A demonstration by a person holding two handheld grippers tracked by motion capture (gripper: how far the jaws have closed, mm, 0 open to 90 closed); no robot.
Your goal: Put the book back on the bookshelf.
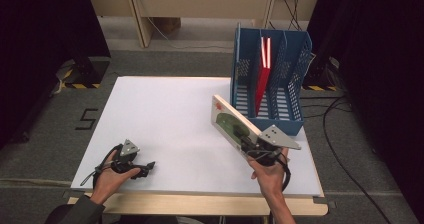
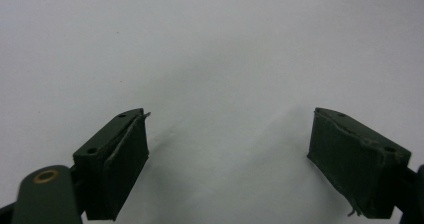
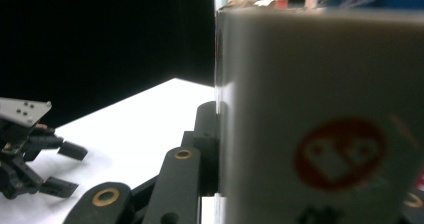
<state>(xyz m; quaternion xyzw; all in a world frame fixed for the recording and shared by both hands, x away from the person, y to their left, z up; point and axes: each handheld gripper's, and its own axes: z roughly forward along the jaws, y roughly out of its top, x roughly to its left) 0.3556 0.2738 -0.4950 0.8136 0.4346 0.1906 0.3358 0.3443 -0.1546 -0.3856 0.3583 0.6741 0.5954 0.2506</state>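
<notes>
A white book (image 1: 231, 121) with a green picture on its cover is held edge-up above the table's right side, tilted toward the blue file rack (image 1: 295, 74). My right gripper (image 1: 250, 146) is shut on the book's near end. In the right gripper view the book's spine (image 3: 320, 124), with a red logo, stands close against one black finger (image 3: 206, 134); the other finger is hidden behind it. My left gripper (image 1: 147, 168) rests low at the table's front left. Its jaws stand wide open (image 2: 230, 119) over bare white tabletop, with nothing between them.
The rack stands at the back right of the white table (image 1: 165, 114), with a red book (image 1: 263, 76) upright in its middle slot. The slots on either side look vacant. Cables (image 1: 345, 134) lie on the floor to the right. Dark curtains flank the area.
</notes>
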